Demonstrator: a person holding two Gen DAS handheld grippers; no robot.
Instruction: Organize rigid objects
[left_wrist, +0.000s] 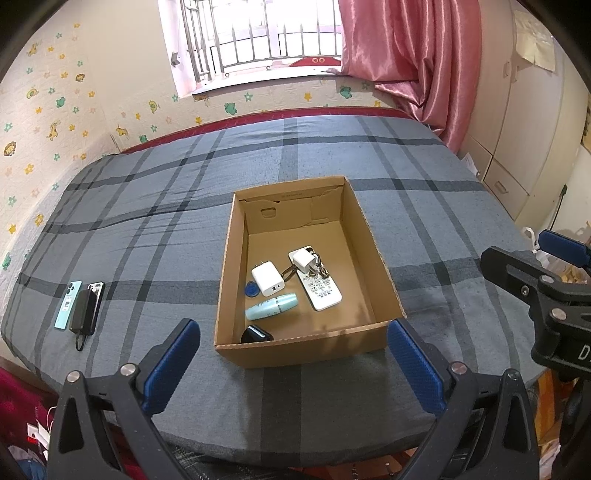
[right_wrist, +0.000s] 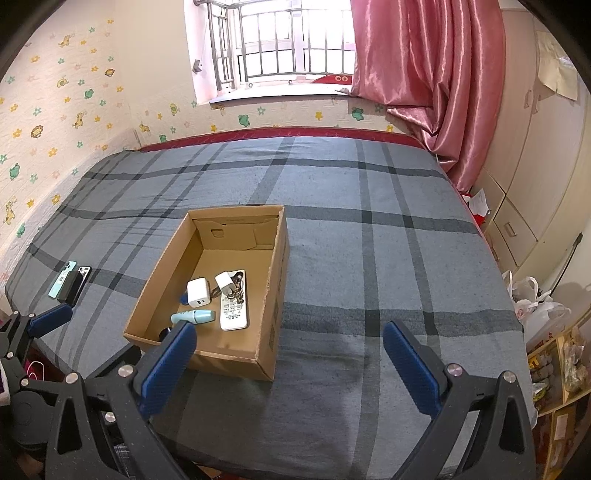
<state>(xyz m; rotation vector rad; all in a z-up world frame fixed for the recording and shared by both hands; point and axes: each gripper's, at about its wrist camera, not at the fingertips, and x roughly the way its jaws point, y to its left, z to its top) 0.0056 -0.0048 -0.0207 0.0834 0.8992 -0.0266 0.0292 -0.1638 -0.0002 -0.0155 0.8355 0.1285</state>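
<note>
Holding both tools back at the near edge of the bed, I have the left hand-held gripper spread wide with nothing between its blue pads, aimed at the cardboard box, and the right hand-held gripper just as wide and just as empty, pointing at bare blanket to the right of the box. Inside the box already lie a white remote, two white chargers, a pale teal tube, a blue disc, some keys on a ring and a black object in the near left corner. What I judge is left to organize sits well to the left of the box, out on the blanket: a teal phone, touching a black power bank with a short cable, which partly covers a second dark phone. These look stiff and flat, the phones glossy and probably slippery, the power bank likely the heaviest. I would pinch each across its narrow width near the middle, long edges against the pads, taking the power bank first since it lies on top. The soft blanket should let a finger dig under an edge, but glass faces could crack if dropped against the box wall.
</note>
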